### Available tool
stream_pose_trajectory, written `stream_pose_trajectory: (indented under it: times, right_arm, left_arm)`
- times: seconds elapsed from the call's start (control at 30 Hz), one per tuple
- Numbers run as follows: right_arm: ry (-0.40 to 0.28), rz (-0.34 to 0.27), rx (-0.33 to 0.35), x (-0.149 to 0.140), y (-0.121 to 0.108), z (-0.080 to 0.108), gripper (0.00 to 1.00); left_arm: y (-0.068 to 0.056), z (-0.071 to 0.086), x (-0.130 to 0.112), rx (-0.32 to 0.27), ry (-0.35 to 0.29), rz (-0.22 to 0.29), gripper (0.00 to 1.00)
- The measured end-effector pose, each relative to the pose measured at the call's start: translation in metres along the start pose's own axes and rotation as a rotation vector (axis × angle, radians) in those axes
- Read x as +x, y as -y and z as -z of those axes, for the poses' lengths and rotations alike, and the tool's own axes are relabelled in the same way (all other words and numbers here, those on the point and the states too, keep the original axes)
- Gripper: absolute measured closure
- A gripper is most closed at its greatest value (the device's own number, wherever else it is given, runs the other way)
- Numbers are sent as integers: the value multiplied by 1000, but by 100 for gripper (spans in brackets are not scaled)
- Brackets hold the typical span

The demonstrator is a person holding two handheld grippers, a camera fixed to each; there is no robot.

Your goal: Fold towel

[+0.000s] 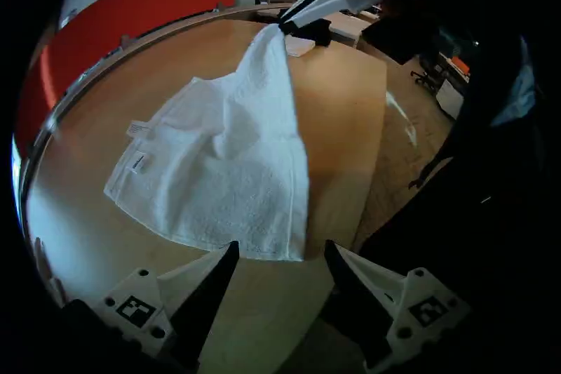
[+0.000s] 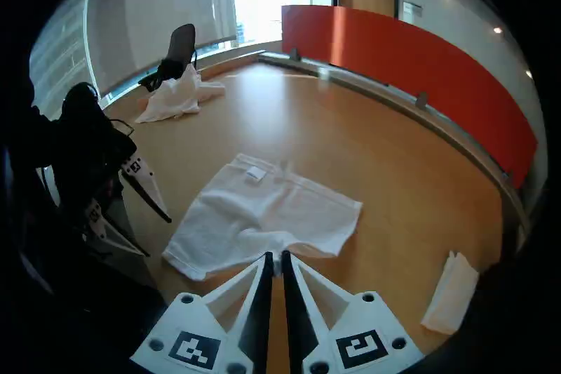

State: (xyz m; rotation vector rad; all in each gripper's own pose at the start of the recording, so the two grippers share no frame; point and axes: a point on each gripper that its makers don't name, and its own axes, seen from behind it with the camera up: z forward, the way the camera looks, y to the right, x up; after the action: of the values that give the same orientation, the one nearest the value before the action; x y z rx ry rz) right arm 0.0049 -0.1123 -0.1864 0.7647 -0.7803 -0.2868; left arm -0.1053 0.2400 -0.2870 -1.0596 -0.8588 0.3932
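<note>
Nearest in the left gripper view, the left gripper [image 1: 280, 262] stands with fingers spread apart, just short of the white towel [image 1: 224, 163] on the counter [image 1: 343, 107]. In the right gripper view, the right gripper [image 2: 275, 262] clamps the towel's near edge.

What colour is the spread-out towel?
The towel is white; clearest in the left gripper view.

Plain white terry towel [image 1: 224, 163] on honey-brown wooden table [image 1: 336, 114], red wall panel [image 2: 421, 58] beyond the table, black-and-white square markers [image 1: 134, 309] on white left gripper [image 1: 280, 246]
</note>
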Motion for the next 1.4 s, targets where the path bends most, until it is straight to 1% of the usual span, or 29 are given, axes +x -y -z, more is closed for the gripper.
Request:
stream_pose_trajectory:
  times: [0.2, 0.3, 0.5, 0.6, 1.0, 1.07, 1.13, 1.2, 1.3, 1.4]
  right_arm:
    - [0, 0, -2, -1, 0, 0, 90]
    - [-1, -2, -4, -2, 0, 1, 90]
    - [1, -1, -6, -3, -2, 2, 90]
    - [1, -1, -7, -4, -2, 2, 90]
    - [1, -4, -11, -4, -3, 3, 90]
    - [1, -6, -12, -4, -4, 3, 90]
    - [1, -6, -12, -4, -4, 3, 90]
    - [1, -6, -11, -4, -4, 3, 90]
    - [1, -5, -11, -4, -3, 2, 90]
    - [1, -4, -10, -3, -3, 2, 90]
  left_arm:
    - [-8, -13, -8, -9, 22, -56, 12]
    - [-10, -18, -13, -11, 32, -83, 16]
    - [-8, -25, -19, 7, 43, -132, 21]
    - [-7, -26, -20, 18, 41, -147, 24]
    - [2, -23, -21, 70, 34, -162, 49]
    - [4, -22, -21, 77, 34, -165, 55]
    - [8, -22, -21, 96, 32, -172, 67]
    - [13, -22, -21, 117, 30, -183, 72]
    - [17, -20, -21, 137, 29, -202, 73]
    - [19, -19, -22, 146, 32, -208, 75]
